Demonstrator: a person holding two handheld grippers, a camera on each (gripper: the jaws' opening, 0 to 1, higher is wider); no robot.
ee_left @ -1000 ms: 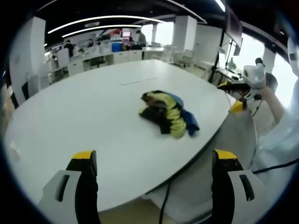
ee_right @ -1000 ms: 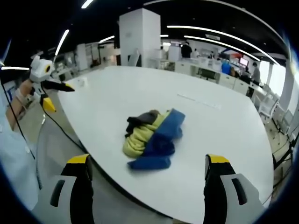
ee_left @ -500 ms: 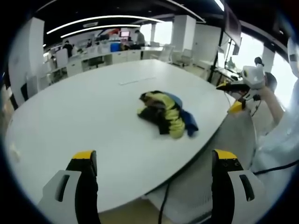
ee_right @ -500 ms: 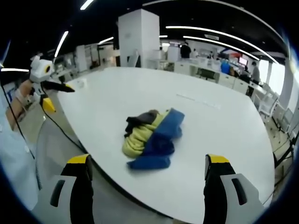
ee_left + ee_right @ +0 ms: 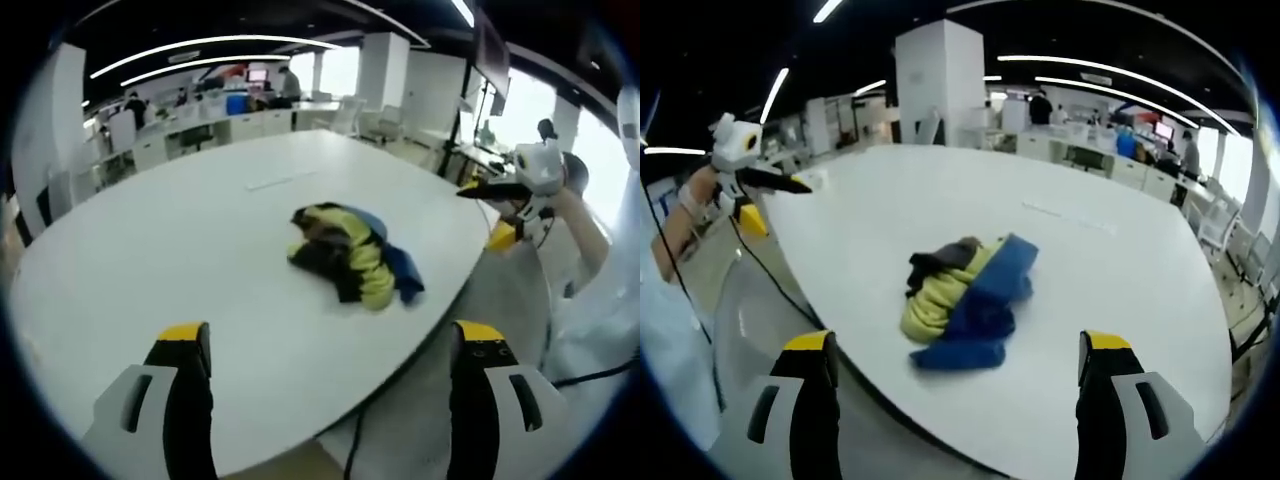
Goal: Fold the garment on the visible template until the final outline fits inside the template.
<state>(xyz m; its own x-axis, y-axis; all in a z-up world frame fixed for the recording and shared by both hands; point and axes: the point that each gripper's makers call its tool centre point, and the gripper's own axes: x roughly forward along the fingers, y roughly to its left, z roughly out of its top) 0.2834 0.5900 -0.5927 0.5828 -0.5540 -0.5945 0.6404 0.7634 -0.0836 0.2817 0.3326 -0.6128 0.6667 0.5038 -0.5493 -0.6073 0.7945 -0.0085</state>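
An open-plan office: desk rows (image 5: 200,115), ceiling strip lights (image 5: 1110,75), large white table (image 5: 940,200).

- No text, label, brand, number or sign is showing clearly enough to read in the left gripper view or the right gripper view.
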